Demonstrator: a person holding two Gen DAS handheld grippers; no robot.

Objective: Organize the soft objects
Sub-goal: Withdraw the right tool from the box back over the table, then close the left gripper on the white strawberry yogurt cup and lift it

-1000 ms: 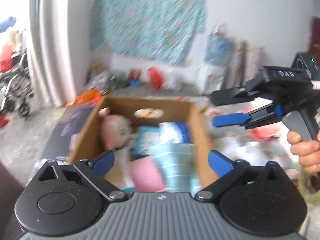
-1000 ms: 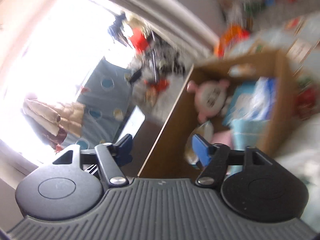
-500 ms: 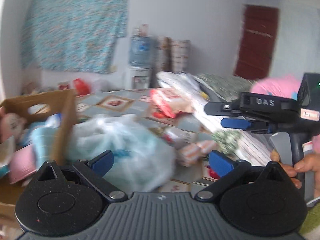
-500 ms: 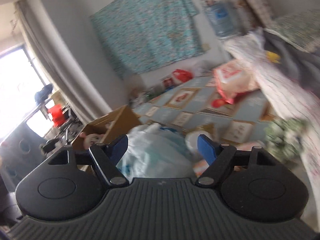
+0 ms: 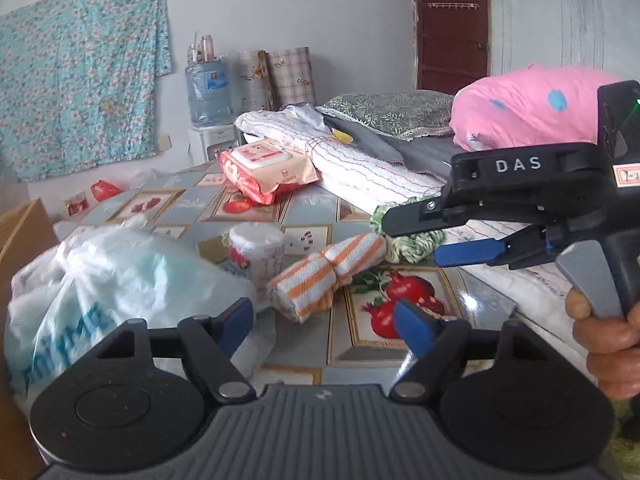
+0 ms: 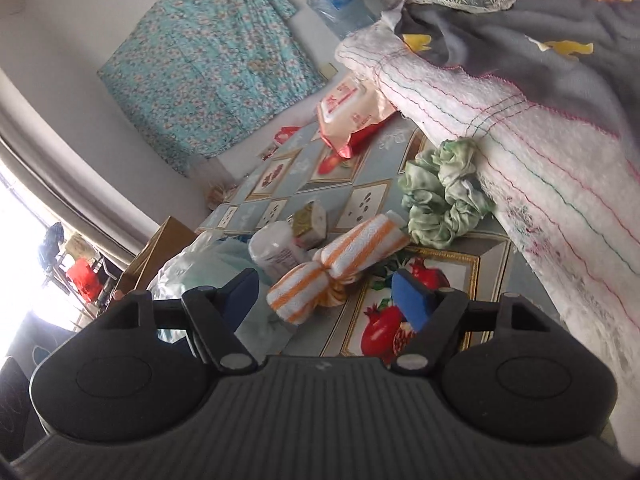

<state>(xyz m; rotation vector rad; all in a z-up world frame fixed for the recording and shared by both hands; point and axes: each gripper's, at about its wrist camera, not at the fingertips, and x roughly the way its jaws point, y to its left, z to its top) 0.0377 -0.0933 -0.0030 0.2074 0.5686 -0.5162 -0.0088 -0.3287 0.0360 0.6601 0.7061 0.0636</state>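
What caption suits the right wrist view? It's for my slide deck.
Open right hand-held gripper hovers over an orange-and-white striped rolled towel beside a green satin scrunchie.

An orange-and-white striped rolled towel (image 5: 328, 276) lies on the patterned floor beside a green scrunchie (image 6: 444, 200).

Left gripper (image 5: 324, 320) and right gripper (image 6: 325, 291) both hover with jaws spread wide, holding nothing.

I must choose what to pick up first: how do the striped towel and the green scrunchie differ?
The towel is white with orange stripes; the scrunchie is mottled green. The towel is a tight roll tied at its middle; the scrunchie is a loose ruffled ring. The scrunchie lies against the white blanket; the towel lies apart from it. Both rest ungripped on the patterned floor.
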